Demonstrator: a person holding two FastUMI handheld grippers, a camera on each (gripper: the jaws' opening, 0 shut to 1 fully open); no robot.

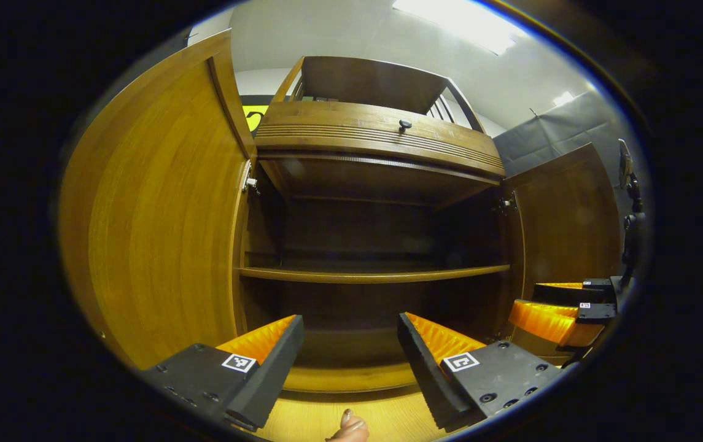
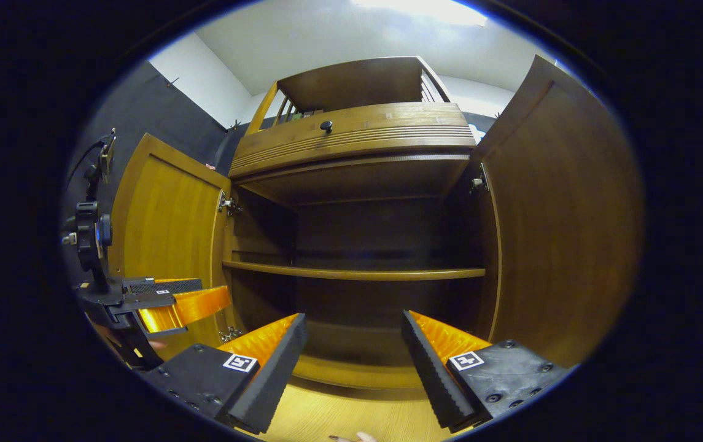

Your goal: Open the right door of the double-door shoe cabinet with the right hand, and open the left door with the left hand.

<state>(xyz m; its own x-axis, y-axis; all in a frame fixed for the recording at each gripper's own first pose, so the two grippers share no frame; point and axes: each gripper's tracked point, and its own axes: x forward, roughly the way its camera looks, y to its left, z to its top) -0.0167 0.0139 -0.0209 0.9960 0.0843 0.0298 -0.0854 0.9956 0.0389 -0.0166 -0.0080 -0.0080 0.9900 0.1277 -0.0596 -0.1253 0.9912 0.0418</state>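
- left gripper [image 1: 350, 344] — dark finger mounts with round screws, each bearing a square black-and-white marker; ridged inner faces.
- right gripper [image 2: 354, 344] — same build; a black camera mount stands on its body.

Recording booth, black cloth wall [image 2: 161, 123], wooden shoe cabinet [image 2: 357, 184], ceiling light [image 1: 449, 18]

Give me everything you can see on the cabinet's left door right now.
The left door is a plain wooden panel with a warm, glossy finish and vertical grain. It stands swung wide open, hung on a metal hinge at the cabinet's left side; a second hinge shows low down in the right gripper view. Nothing touches it: the left tool hangs open before the shelf.
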